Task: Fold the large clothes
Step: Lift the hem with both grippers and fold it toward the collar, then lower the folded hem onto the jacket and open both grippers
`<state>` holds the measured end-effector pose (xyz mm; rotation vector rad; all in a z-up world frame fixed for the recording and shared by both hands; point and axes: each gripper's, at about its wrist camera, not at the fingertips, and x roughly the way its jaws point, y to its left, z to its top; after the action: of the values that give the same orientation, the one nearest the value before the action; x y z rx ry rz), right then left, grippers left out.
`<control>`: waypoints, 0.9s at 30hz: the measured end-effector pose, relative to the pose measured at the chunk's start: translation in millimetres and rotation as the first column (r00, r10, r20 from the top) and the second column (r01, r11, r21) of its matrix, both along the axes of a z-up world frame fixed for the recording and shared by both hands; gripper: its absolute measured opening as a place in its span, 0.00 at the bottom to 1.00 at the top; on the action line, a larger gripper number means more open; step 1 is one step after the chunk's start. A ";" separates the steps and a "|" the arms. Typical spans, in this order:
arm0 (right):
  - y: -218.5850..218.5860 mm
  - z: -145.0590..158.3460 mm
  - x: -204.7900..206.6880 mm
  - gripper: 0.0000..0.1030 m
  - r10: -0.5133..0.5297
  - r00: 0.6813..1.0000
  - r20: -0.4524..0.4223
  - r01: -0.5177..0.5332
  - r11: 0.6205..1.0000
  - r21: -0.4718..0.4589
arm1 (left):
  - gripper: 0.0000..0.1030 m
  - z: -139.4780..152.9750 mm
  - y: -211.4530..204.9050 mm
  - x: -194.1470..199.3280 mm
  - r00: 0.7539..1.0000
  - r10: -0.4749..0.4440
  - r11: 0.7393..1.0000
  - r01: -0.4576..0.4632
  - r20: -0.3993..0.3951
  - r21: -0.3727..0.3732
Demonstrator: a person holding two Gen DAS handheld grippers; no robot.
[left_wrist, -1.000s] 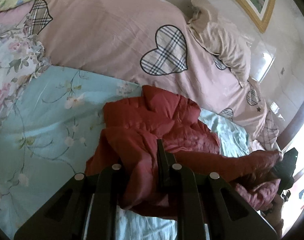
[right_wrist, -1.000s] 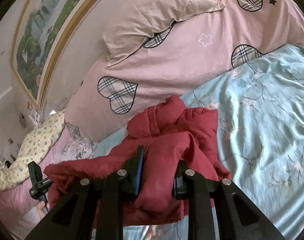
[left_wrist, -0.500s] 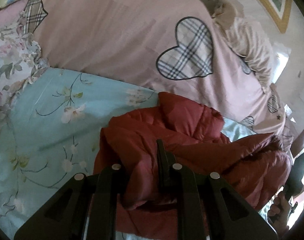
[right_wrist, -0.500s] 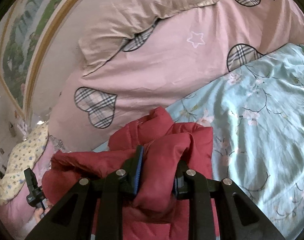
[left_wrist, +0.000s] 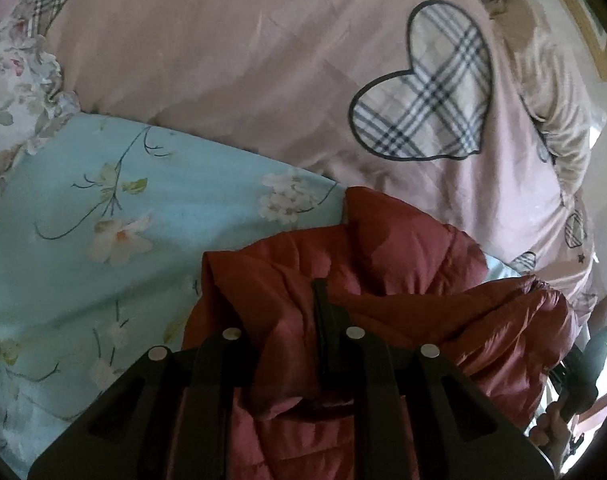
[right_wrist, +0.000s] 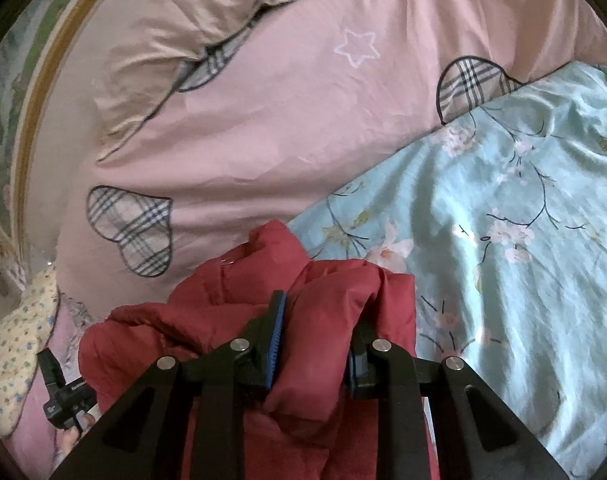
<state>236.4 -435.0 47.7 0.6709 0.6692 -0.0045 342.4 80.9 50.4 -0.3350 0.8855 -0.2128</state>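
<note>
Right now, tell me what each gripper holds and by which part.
Both hold the red jacket: left gripper and right gripper each pinch a bunched fold; which part cannot be told.

Red padded jacket (left_wrist: 403, 280): its spread sleeve end is now bunched in toward the body.
Both grippers: closer to the pink duvet (right_wrist: 287, 128), closer together.

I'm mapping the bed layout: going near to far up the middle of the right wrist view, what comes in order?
Right hand-held gripper → red padded jacket → pink heart-print duvet → beige pillow
</note>
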 end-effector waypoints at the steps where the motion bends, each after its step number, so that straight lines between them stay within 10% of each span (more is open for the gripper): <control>1: -0.6 -2.1 4.2 0.23 -0.003 1.000 -0.003 0.003 1.000 0.000 | 0.16 -2.4 -1.8 4.7 1.000 0.000 1.000 0.000 -0.002 0.008; 27: -9.4 -43.1 79.6 0.23 -0.061 0.998 -0.016 0.061 0.997 -0.037 | 0.21 -33.3 -18.2 65.1 0.998 0.051 0.997 -0.050 -0.026 0.058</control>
<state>316.0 -444.4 4.6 0.6562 0.6634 -0.0788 407.5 62.6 17.1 -0.3072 0.9075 -0.1358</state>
